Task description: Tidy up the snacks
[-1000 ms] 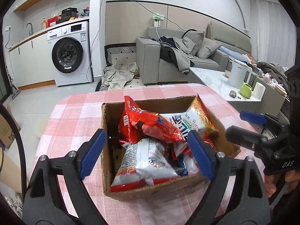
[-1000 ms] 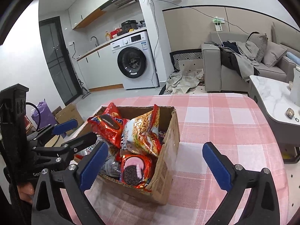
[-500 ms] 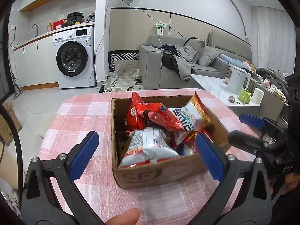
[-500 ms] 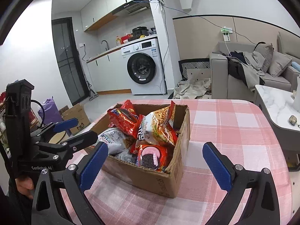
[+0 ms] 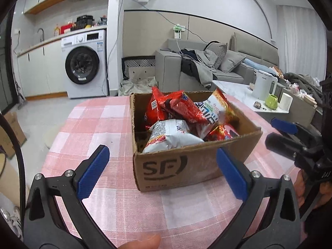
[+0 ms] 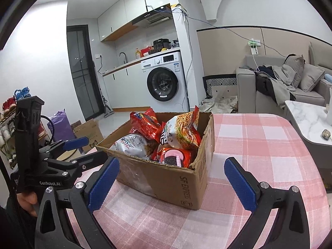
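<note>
A brown cardboard box [image 5: 178, 166] marked SF stands on the pink checked tablecloth [image 5: 99, 124]. It holds several snack bags: a red bag [image 5: 174, 105], a white bag [image 5: 172, 137] and a noodle bag [image 6: 182, 130], plus a red cookie pack [image 6: 176, 157]. My left gripper [image 5: 161, 174] is open and empty, just in front of the box's near wall. My right gripper [image 6: 172, 182] is open and empty, in front of the box's corner [image 6: 186, 184]. The right gripper also shows at the right of the left wrist view [image 5: 290, 134], the left gripper at the left of the right wrist view [image 6: 76, 151].
The table's edges fall away on the left [image 5: 60, 128] and right [image 6: 300, 137]. A washing machine [image 5: 83, 66], a grey sofa [image 5: 207, 68] and a marble side table [image 5: 249, 95] with a kettle and a green cup stand beyond. Cardboard boxes [image 6: 87, 132] lie on the floor.
Both grippers have pulled back and down from above the box, so its front wall now faces me. Both stayed open. The snacks have not moved.
</note>
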